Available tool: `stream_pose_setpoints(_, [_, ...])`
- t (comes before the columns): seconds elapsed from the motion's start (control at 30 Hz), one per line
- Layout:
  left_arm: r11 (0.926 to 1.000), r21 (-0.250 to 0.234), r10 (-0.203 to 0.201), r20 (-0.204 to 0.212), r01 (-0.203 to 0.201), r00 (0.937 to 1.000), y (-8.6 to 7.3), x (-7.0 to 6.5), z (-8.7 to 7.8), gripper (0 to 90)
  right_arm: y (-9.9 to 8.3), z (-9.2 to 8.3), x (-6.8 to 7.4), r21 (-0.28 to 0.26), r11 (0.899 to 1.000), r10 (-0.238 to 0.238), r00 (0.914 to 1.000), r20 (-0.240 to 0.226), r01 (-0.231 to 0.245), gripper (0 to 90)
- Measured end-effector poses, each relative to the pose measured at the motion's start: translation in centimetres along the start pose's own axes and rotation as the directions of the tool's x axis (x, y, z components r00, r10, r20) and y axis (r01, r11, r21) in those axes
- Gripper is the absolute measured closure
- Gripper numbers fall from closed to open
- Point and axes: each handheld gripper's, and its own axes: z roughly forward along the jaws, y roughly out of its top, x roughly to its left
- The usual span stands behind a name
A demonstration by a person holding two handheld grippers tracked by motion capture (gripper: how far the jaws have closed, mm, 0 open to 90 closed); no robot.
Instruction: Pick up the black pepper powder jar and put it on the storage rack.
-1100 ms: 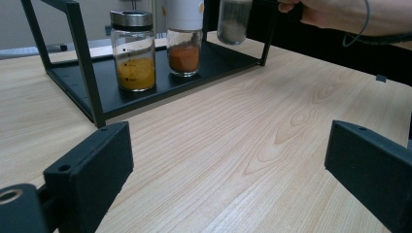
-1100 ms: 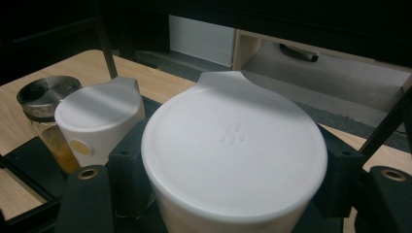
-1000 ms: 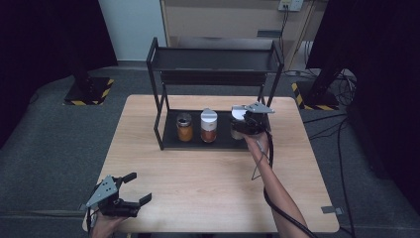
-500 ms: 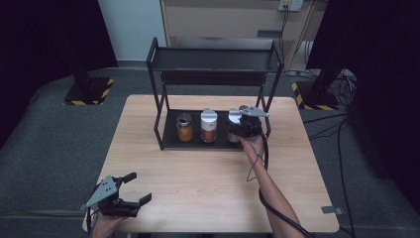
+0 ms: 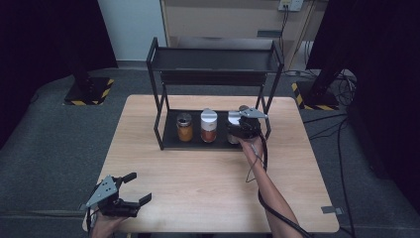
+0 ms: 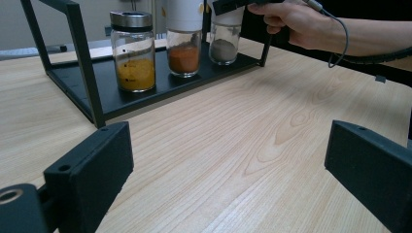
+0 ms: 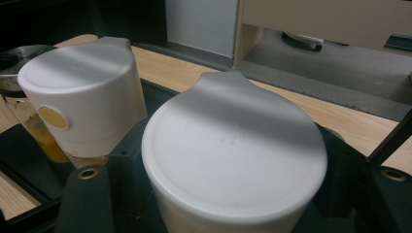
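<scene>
White-capped jar [image 7: 233,155] with grey powder stands upright at the right end of the rack's lower shelf [image 5: 171,141], long axis vertical. Right gripper [image 5: 236,130] is on it: fingers [image 7: 85,194] sit either side of the cap and pinch the jar, reaching in from the desk's front edge. In the left gripper view the jar's base [image 6: 223,48] appears to rest on the shelf; can't tell if it's lifted at all.

Key relation: jar is dead centre between the right fingers, top shelf [image 5: 218,62] directly overhead, so any lift has limited headroom. I'd judge the way out is toward the person, not up.

Just beside it: second white-capped jar [image 5: 208,125] with orange powder, close enough to bump. Further left, a metal-lidded jar [image 5: 184,127] with yellow powder.

Left gripper [image 5: 132,188] sits well apart at the desk [image 5: 198,188] near edge, fingers spread, nothing between them.

Writing: faint embossed mark on the held cap, unreadable. Yellow round dot on the neighbour's cap. No brand legible.
</scene>
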Motion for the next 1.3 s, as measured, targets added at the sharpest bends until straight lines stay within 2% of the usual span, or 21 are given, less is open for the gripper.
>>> stream_pose_setpoints(0.57, [1.0, 0.0, 0.001, 0.0, -0.001, 1.0, 0.0, 0.0, 0.0, 2.8, -0.5, 0.3, 0.0, 0.001, 1.0, 0.002, 1.0, -0.007, -0.002, 30.5])
stream_pose_setpoints(1.07, [1.0, 0.0, 0.004, -0.001, -0.004, 1.0, 0.0, -0.1, 0.0, 2.9, -0.7, 0.2, -0.4, -0.004, 1.0, 0.029, 0.9995, -0.009, -0.029, 30.2])
stream_pose_setpoints(1.3, [1.0, 0.001, 0.006, 0.0, -0.006, 1.0, 0.0, -0.1, 0.0, 2.9, -0.4, -0.5, -0.8, -0.04, 0.999, 0.026, 0.9993, -0.027, -0.027, 20.3])
